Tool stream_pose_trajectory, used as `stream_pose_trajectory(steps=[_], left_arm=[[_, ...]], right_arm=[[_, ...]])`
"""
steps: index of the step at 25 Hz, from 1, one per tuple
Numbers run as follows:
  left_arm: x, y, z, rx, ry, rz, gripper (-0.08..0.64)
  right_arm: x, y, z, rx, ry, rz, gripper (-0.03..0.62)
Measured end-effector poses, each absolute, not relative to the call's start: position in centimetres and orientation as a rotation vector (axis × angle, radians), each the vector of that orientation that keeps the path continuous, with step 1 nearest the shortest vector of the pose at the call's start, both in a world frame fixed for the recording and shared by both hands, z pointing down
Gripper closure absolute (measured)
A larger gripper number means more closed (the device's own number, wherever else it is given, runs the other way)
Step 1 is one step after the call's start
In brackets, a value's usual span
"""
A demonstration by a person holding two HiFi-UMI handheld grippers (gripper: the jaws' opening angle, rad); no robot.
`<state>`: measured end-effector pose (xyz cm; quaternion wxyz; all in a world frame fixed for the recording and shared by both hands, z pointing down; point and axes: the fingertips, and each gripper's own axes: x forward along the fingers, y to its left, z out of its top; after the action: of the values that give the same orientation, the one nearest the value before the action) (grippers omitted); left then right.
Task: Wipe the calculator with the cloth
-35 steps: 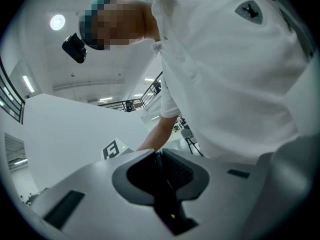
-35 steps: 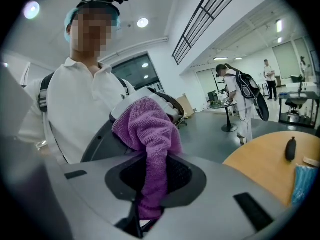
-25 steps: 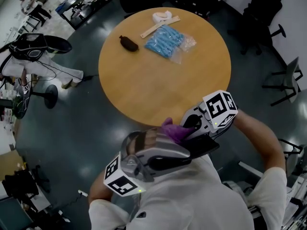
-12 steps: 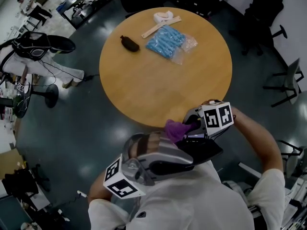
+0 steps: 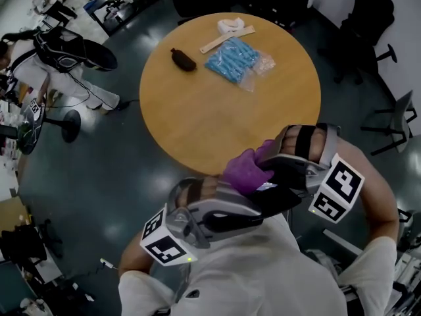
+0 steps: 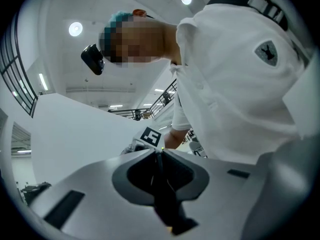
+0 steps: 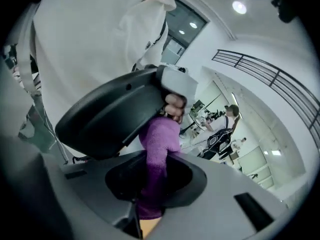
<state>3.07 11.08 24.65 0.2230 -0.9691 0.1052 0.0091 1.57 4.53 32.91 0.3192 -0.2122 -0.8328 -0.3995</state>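
Note:
A black calculator is held close in front of the person's chest, with my left gripper shut on its near end. In the left gripper view, the calculator shows edge-on as a thin dark slab pinched between the jaws. My right gripper is shut on a purple cloth, which bunches against the calculator's upper edge. In the right gripper view, the cloth runs up from the jaws to the calculator. The calculator's keys are hidden.
A round wooden table stands just ahead, bearing a blue packet, a dark pouch, a wooden strip and a white object. Office chairs stand at the right, and a person with equipment at the far left.
The right gripper has risen and rolled, so its marker cube swung from upper to lower right. The cloth moved up along the calculator. The left gripper stayed put.

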Motion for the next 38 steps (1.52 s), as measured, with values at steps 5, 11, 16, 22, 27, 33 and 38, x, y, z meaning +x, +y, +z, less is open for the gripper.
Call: stream_pose_trajectory(steps=[5,11,16,22,27,33,38], left_arm=[[2.5,11.1,23.9,-2.733,0.289,0.109,0.511],[1.5,10.8,21.8,-2.761,0.297,0.230,0.511],[0.2,9.8,20.8,-2.794,0.322,0.295,0.511],[-0.6,8.6,20.0,-2.806,0.355,0.354,0.512],[-1.0,7.8,19.8,-2.811,0.385,0.375,0.511],[-1.5,4.8,22.0,-2.845,0.540,0.341,0.511],[-2.5,-0.2,28.9,-2.978,0.828,0.238,0.511]], right_arm=[[1.6,5.5,32.9,-0.639,-2.227,-1.030,0.520],[1.0,7.0,33.6,-0.727,-2.357,-0.938,0.520],[0.4,7.8,34.1,-0.715,-2.457,-0.891,0.520],[0.3,7.8,35.5,-0.692,-2.518,-0.835,0.520],[0.6,8.1,37.7,-0.697,-2.502,-0.783,0.520],[1.3,7.6,42.5,-0.593,-2.509,-0.576,0.520],[3.8,4.0,47.1,-0.294,-2.577,-0.299,0.520]])
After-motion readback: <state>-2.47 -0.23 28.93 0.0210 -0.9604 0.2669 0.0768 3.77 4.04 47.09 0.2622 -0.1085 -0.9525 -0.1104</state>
